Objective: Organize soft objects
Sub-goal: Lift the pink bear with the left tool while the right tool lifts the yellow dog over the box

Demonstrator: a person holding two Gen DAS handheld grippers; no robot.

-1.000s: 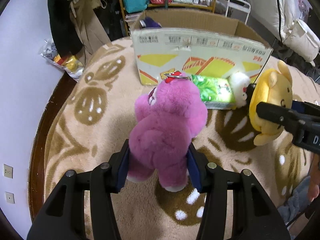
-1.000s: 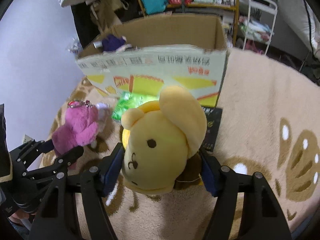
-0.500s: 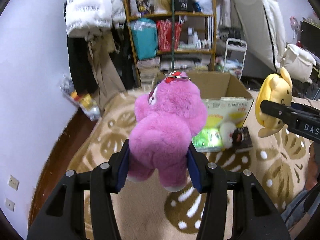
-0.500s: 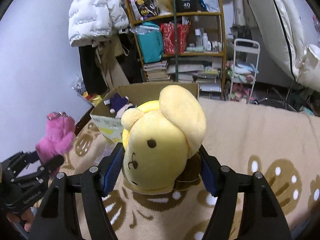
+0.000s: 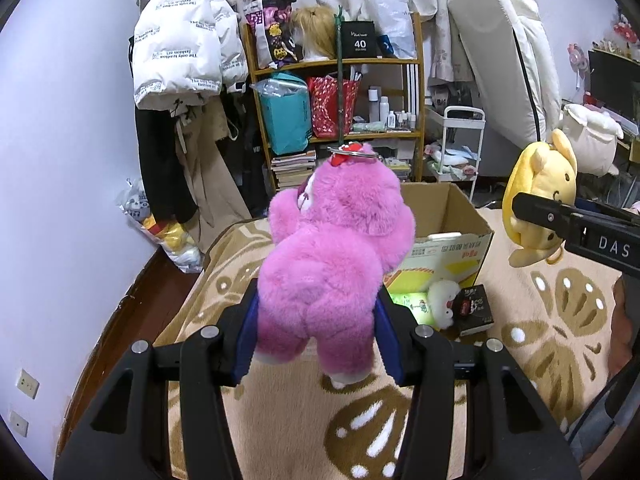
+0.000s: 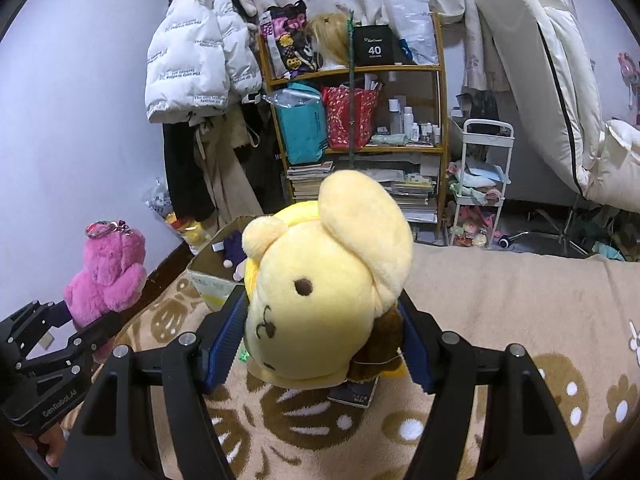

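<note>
The blue-padded fingers [image 5: 246,334] of the left gripper [image 5: 316,332] are pressed into the flanks of a pink plush bear [image 5: 332,256], which is gripped around its lower body and held in the air, a metal keyring [image 5: 352,155] at the top of its head. The right gripper [image 6: 320,344] is likewise clamped on a yellow plush dog [image 6: 324,292], its floppy ear uppermost and its face turned left. Both toys are held above the beige patterned blanket [image 5: 560,320], the pink one on the left, the yellow one on the right, well apart.

The open cardboard box [image 5: 460,216] stands farther off, beyond the pink bear, and a purple soft toy [image 6: 234,250] is seen lying inside it. On the blanket near its front wall lie a green packet [image 5: 412,304], a small white plush [image 5: 444,300] and a small black box [image 5: 474,308] — none yet collected.

The step in hand is judged to be the carry: both toys are lifted, not yet deposited. Next, each gripper would need to be brought forward over the box opening — one at a time, so the toys do not collide — and the fingers parted only once the toy is inside the rim.
</note>
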